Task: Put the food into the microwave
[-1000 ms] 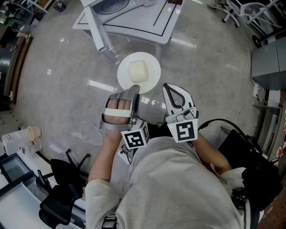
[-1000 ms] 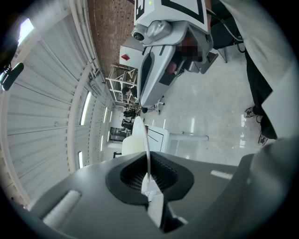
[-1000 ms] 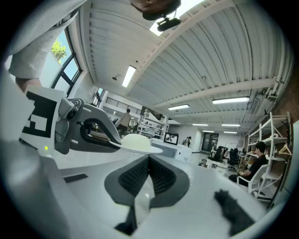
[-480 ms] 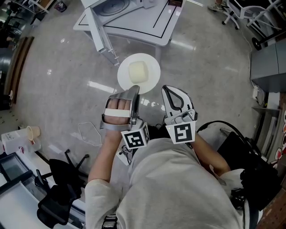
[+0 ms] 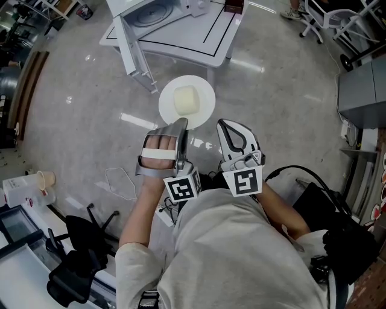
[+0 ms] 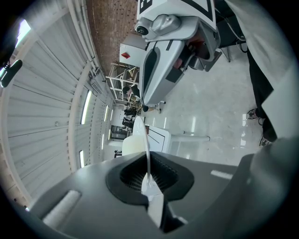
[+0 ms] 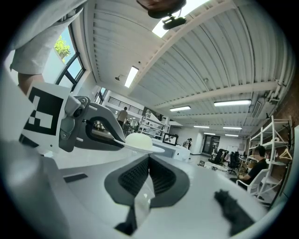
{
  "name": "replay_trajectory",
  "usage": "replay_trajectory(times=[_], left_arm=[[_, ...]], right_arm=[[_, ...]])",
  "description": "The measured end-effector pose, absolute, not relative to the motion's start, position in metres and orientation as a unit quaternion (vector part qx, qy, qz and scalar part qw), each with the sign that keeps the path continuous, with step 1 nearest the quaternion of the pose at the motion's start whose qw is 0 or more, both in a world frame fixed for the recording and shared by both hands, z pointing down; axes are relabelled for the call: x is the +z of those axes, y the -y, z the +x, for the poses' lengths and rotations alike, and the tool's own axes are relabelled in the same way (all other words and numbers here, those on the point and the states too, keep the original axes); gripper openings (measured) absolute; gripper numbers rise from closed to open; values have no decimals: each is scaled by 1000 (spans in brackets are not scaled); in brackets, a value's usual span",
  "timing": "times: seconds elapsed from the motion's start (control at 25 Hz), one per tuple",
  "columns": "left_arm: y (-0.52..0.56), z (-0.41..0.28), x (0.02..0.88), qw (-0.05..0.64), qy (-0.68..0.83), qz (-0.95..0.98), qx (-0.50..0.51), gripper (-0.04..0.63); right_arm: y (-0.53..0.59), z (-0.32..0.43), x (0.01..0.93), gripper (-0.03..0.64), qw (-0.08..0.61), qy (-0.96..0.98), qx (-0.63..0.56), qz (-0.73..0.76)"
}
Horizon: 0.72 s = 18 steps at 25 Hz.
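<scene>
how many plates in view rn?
1. The white plate with a pale block of food on it is gripped at its near rim by the left gripper, just short of the white table. No others seen.

Looking steeply down, I have the plate out in front of me above the floor, its near rim between the jaws of the left gripper. The food sits on the plate's middle. The right gripper is just beside the left one, on its right, near the plate's rim. Beyond the plate stands a table with the microwave on it, its door open and reaching toward the plate. Far to my left, a cup is beside a box, with a chair nearer me.
</scene>
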<state>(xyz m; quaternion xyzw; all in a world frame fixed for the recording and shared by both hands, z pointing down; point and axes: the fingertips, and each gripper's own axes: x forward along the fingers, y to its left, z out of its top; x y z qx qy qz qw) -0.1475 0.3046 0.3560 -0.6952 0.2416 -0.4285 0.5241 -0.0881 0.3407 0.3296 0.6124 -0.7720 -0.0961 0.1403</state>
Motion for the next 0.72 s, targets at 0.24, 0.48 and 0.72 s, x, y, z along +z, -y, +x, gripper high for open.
replay_trajectory(times=[0.24,0.48,0.72], left_arm=[[-304,-132,357,525,-256,-682,-440,25],[-298,-114,353,515,-273,-685,-438,25],[-280,-103,361,510,-276,-680,-449,25]], right_arm=[[-345,-72,330,11,141,785,-100,595],[-337,-53,331,11,146,790,-107,586],[-317,-42,334,11,145,793,-108,582]])
